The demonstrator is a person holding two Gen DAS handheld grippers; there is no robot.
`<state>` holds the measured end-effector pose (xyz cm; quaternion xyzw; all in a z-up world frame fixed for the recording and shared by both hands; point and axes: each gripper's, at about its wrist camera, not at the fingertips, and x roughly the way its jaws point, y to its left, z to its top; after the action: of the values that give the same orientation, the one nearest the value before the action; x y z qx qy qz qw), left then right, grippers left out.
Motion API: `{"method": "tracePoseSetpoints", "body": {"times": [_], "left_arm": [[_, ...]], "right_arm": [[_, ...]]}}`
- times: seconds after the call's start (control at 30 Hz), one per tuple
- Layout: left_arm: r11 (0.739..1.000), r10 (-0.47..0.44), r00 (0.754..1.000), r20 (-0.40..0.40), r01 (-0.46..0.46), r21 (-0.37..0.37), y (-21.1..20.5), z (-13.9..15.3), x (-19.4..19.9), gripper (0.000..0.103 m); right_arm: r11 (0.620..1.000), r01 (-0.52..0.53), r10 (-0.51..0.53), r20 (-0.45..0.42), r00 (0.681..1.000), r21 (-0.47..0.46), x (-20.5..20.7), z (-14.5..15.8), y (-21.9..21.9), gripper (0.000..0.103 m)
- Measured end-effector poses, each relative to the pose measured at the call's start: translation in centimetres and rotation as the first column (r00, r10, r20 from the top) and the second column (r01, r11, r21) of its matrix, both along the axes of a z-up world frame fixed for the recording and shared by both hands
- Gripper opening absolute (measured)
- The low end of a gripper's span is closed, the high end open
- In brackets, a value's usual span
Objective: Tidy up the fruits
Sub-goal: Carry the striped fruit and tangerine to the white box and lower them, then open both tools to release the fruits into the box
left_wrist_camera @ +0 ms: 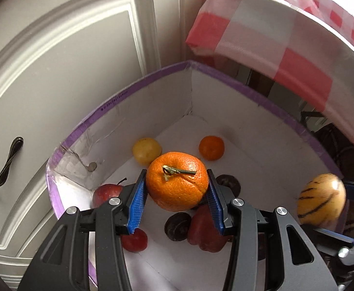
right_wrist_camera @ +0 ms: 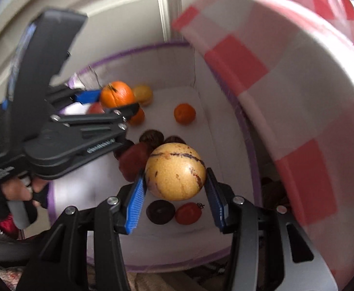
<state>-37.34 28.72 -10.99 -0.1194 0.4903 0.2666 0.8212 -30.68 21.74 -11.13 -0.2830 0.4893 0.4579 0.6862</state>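
Note:
My left gripper (left_wrist_camera: 175, 190) is shut on a large orange (left_wrist_camera: 176, 180) with a green stem, held above a white box with purple-taped rim (left_wrist_camera: 138, 87). My right gripper (right_wrist_camera: 175, 181) is shut on a yellow melon with dark stripes (right_wrist_camera: 175, 172), also over the box; the same melon (left_wrist_camera: 321, 200) shows at the right of the left wrist view. On the box floor lie a small orange (left_wrist_camera: 211, 148), a yellow fruit (left_wrist_camera: 146, 150), red apples (left_wrist_camera: 105, 192), dark round fruits (left_wrist_camera: 177, 226) and a tomato (right_wrist_camera: 188, 213).
A table draped in a red-and-white checked cloth (left_wrist_camera: 286, 38) overhangs the box on the right. A white panelled cabinet door (left_wrist_camera: 67, 60) with a dark handle (left_wrist_camera: 5, 166) stands behind and left. A hand (right_wrist_camera: 19, 189) holds the left gripper's grip.

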Motion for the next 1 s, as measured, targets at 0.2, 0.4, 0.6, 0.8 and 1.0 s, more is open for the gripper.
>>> {"method": "tracePoseSetpoints", "body": {"times": [0.2, 0.4, 0.6, 0.8, 1.0], "left_arm": [[1.000, 0.023, 0.997, -0.078, -0.022, 0.007, 2.3, -0.8, 1.1, 0.044], [1.000, 0.016, 0.990, -0.143, -0.013, 0.022, 4.1, -1.9, 3.5, 0.044], [0.999, -0.012, 0.984, -0.176, 0.004, -0.043, 4.1, -3.8, 4.4, 0.044], [0.997, -0.018, 0.988, -0.155, 0.007, -0.071, 4.1, -3.7, 4.3, 0.050], [0.999, -0.007, 0.993, -0.120, 0.002, -0.044, 3.9, -2.4, 3.7, 0.061]], "right_arm": [[0.985, -0.135, 0.130, -0.047, 0.990, -0.110, -1.5, -3.4, 2.2, 0.048], [0.913, -0.368, 0.373, -0.003, 0.928, -0.176, -6.4, -4.4, 3.9, 0.048], [0.861, -0.451, 0.467, 0.013, 0.884, -0.237, -8.7, -5.7, 4.0, 0.048], [0.891, -0.406, 0.417, 0.010, 0.909, -0.203, -7.4, -5.1, 3.9, 0.067], [0.928, -0.340, 0.348, 0.034, 0.937, -0.153, -6.3, -3.7, 3.5, 0.076]]}}
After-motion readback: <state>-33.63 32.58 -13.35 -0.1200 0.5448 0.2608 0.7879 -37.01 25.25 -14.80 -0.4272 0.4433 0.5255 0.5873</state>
